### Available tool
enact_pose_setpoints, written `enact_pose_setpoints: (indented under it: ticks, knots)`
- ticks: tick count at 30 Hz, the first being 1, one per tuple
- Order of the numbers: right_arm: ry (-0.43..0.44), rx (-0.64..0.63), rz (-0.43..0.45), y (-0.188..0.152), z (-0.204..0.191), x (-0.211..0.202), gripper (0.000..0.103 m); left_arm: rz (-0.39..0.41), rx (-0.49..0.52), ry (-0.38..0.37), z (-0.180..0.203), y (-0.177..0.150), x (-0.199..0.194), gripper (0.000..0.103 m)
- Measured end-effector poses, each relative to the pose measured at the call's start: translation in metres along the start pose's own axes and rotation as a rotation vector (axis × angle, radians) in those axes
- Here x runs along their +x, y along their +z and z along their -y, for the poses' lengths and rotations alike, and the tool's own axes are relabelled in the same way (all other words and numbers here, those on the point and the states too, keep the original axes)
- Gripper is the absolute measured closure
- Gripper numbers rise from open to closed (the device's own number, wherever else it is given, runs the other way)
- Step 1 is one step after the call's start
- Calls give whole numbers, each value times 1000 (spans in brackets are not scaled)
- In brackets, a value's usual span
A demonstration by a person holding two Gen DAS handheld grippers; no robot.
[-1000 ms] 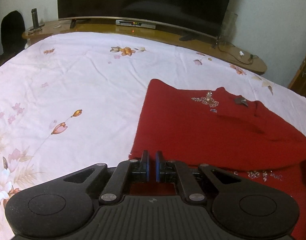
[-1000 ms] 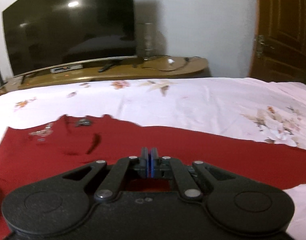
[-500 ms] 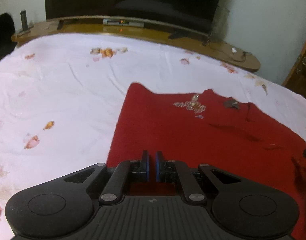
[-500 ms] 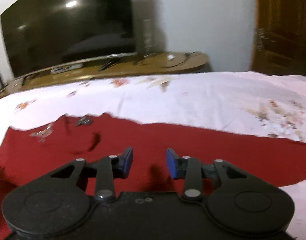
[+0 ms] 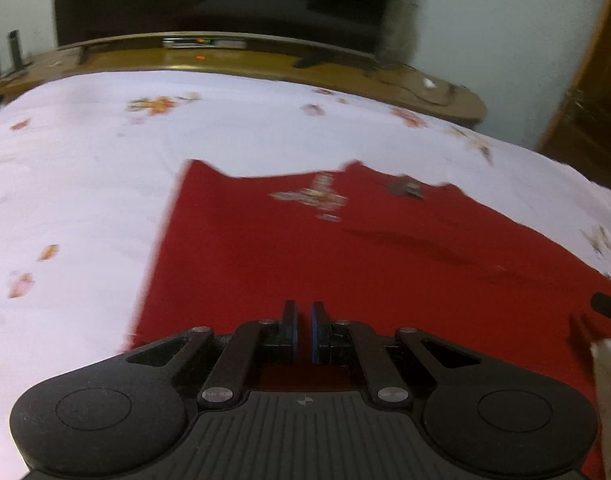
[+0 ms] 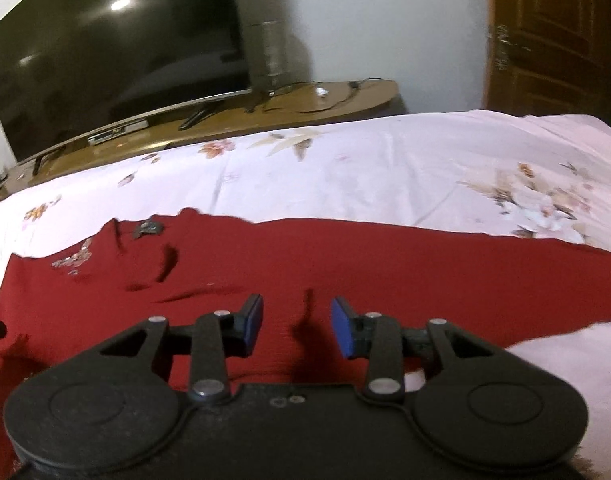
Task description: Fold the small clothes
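Observation:
A red knit garment (image 5: 305, 248) with beaded trim near its collar lies spread on a white floral bedsheet (image 5: 85, 168); it also shows in the right wrist view (image 6: 385, 264). My left gripper (image 5: 303, 320) hovers over the garment's near part with its jaws almost together, a thin gap between the blue pads, and nothing visibly pinched. My right gripper (image 6: 297, 320) is open and empty just above the red cloth. Its tip (image 5: 603, 306) shows at the right edge of the left wrist view.
A wooden TV stand (image 6: 265, 108) with a large dark TV (image 6: 117, 52), cables and a remote runs along the far side of the bed. A brown door (image 6: 553, 32) stands at the right. The bedsheet (image 6: 385, 176) extends around the garment.
My right gripper has opened and let go of the red cloth. My left gripper has shifted over the garment, jaws still nearly closed. The garment now lies flatter.

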State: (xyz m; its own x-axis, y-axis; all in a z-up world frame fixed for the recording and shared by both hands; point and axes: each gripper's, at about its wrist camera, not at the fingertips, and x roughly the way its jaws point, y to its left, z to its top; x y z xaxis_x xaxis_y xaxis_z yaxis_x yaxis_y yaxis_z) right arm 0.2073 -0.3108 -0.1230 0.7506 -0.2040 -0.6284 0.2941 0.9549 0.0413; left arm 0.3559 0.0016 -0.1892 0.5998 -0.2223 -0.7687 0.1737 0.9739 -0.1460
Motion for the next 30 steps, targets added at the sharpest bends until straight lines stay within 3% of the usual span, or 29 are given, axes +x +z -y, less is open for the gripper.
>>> enact_pose_setpoints:
  ticks: [6,16,23,30]
  knots:
    - [-73,62,-16,-10,40,-9,61,-36,58,-58,49,-11,10,99]
    - [-233,212,-24,-26,144,-22,56,-39,131,-119,123,-16,17,99]
    - [-336,338,-20,-33,224,-27,56,-49,155,-116,154,-17,30,99]
    - [-371,465,18,-33,282,-34,55,-49,158,-94,166,-14,39,99]
